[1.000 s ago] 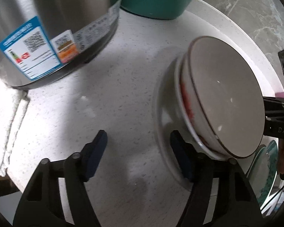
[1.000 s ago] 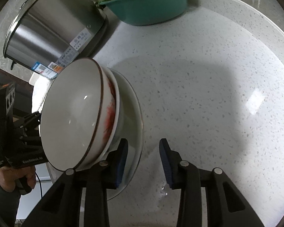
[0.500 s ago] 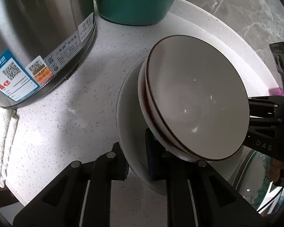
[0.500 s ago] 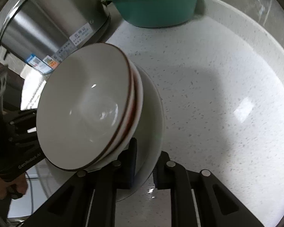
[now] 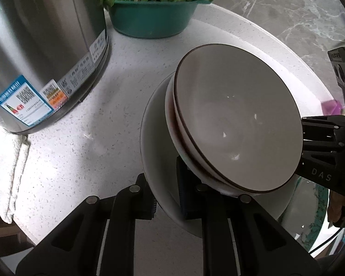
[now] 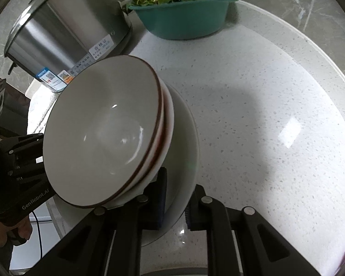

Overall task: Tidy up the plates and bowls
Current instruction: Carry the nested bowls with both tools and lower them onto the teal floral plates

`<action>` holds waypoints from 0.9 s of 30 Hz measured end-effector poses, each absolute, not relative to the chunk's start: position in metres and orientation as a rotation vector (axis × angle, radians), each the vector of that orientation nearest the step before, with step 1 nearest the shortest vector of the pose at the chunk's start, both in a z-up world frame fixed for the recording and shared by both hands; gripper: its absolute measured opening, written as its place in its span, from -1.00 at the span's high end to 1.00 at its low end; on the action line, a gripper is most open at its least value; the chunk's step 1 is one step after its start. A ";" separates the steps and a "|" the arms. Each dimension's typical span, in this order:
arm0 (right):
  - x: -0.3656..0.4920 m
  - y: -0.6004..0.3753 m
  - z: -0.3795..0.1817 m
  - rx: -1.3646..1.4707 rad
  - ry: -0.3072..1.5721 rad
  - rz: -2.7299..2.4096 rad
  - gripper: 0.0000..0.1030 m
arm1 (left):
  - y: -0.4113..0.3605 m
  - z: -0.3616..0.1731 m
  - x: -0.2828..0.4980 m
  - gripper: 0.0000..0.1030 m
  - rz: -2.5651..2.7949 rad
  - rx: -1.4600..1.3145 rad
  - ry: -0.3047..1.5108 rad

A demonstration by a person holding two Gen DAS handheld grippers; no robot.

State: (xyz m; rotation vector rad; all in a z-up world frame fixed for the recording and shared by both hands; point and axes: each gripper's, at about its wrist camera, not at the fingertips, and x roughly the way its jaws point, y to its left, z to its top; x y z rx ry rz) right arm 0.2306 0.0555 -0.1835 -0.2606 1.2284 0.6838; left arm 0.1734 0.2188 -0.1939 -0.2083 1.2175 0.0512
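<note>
A white plate [image 5: 156, 161] carries two nested bowls. The top bowl [image 5: 237, 119] is white with a dark brown rim, and the bowl under it [image 5: 171, 119] shows a reddish band. My left gripper [image 5: 165, 193] is shut on the plate's near rim, one pad above and one below. In the right wrist view the same plate [image 6: 186, 142] and top bowl [image 6: 108, 138] fill the left half. My right gripper [image 6: 176, 202] is shut on the opposite rim. Each gripper's black body shows across the stack in the other's view, with the stack held just above the counter.
A steel pot [image 5: 41, 46] with stickers stands at the back left. A teal basin of greens [image 5: 151, 16] sits behind it. A white towel [image 5: 4, 168] lies at the left edge. The speckled round counter [image 6: 264, 115] stretches right. A green-patterned dish [image 5: 319, 207] lies low right.
Both grippers went from open beside the plate to shut on its opposite rims. The plate with its bowls has come up a little off the counter and sits more level.
</note>
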 end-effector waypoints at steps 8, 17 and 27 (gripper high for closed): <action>0.218 0.026 -0.151 -0.239 1.179 0.653 0.71 | 0.198 -0.158 0.162 0.74 -0.001 -0.175 1.180; 0.192 -0.026 -0.113 -0.206 1.144 0.586 0.71 | 0.148 -0.117 0.147 0.73 -0.103 -0.105 1.161; 0.150 -0.088 -0.088 -0.136 1.130 0.489 0.71 | 0.078 -0.094 0.131 0.71 -0.241 -0.035 1.164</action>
